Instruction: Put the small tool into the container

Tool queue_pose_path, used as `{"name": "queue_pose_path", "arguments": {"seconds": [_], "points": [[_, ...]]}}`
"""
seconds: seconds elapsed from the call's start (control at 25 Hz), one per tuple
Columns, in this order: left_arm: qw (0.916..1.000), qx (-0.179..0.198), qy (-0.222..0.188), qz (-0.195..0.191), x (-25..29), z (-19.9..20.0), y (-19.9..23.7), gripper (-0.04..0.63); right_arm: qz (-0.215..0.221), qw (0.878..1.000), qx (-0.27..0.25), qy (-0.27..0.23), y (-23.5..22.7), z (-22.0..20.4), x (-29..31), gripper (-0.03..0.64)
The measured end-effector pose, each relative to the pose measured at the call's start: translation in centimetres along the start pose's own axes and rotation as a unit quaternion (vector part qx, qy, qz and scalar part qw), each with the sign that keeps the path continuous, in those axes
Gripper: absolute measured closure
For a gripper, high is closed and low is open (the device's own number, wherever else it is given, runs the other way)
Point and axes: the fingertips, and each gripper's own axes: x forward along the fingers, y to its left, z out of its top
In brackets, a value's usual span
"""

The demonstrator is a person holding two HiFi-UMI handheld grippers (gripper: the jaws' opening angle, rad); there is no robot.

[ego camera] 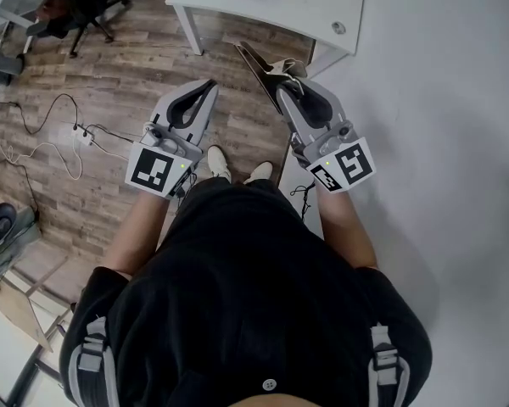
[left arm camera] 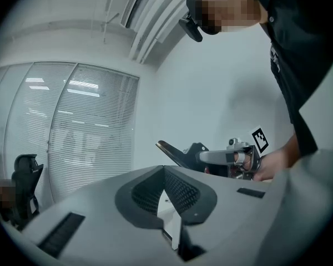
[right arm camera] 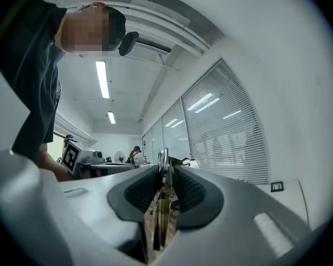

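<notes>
You've got the small dark flat pointed tool [ego camera: 256,64] pinched in your right gripper [ego camera: 293,91]. The jaws are clamped on its near end, so the thin part pokes out past the tips toward the far left. In the right gripper view it sits edge-on between the black ribbed pads [right arm camera: 141,190], and both are pressing on it. There's some pale bit on it close to the jaws, can't tell what that is.

Your left gripper [ego camera: 205,91] is just beside it on the left, tips pressed together with nothing in them. Both grippers are held out level in front of you over the brown wood-plank floor [ego camera: 110,66], and the edge of the big white table [ego camera: 441,100] runs along the right gripper's right side. A second white table [ego camera: 271,11] is farther off, and a black office chair [ego camera: 81,2] sits far left.
</notes>
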Motion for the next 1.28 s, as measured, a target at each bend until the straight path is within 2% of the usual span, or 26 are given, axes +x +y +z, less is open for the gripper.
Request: {"name": "queue_pose_path", "arguments": {"seconds": [0.12,0.72,0.92,1.28], "points": [[0.9999,-0.002,0.01,0.005,-0.2,-0.7,0.3,0.588,-0.005,1.0,-0.001,0.008,-0.2,-0.4,0.1,0.523],[0.9999,-0.01,0.002,0.008,-0.7,-0.3,2.1,0.588,-0.003,1.0,-0.011,0.017,0.5,-0.5,2.3,0.523],[1.0,0.002,0.006,0.001,-1.0,-0.4,3.5,0.588,-0.005,1.0,-0.014,0.017,0.7,-0.3,3.5,0.523],[0.9999,-0.014,-0.001,-0.003,-1.5,-0.3,6.8,0.588,-0.017,1.0,-0.018,0.019,1.2,-0.6,6.4,0.523]]}}
